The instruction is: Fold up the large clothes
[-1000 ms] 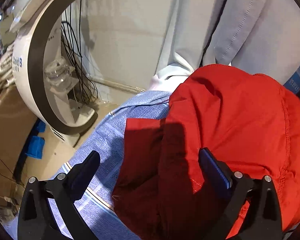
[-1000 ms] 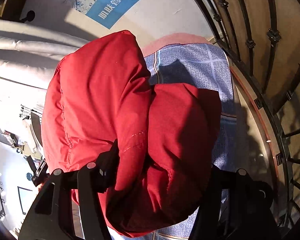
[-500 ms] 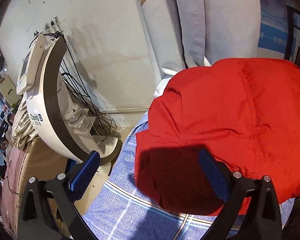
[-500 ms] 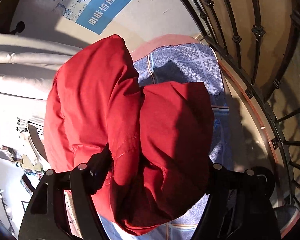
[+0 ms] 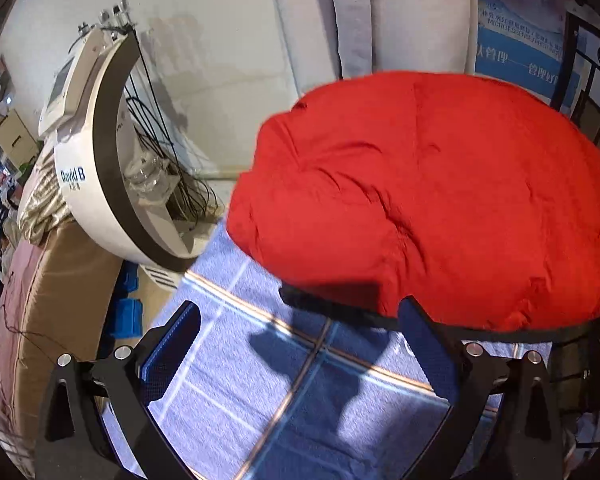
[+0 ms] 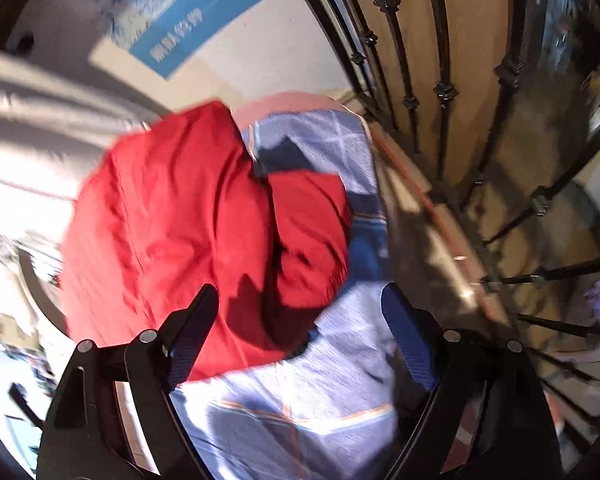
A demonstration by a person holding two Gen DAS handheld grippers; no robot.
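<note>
A red puffy garment [image 5: 428,200] lies folded in a rounded bundle on a table covered with a blue checked cloth [image 5: 268,384]. My left gripper [image 5: 300,332] is open and empty, held above the cloth just in front of the bundle's near edge. In the right wrist view the same garment [image 6: 188,240] lies on the cloth [image 6: 308,392], with a folded lobe on its right side. My right gripper [image 6: 296,312] is open and empty, a little back from the garment.
A white curved machine [image 5: 96,168] with black cables stands left of the table, beside a brown box [image 5: 52,296]. Grey curtains [image 5: 380,12] hang behind. A black iron railing [image 6: 440,92] curves along the table's right side.
Both grippers have pulled back from the garment and let it go. The bundle now lies alone on the cloth, and more checked cloth shows in front of it.
</note>
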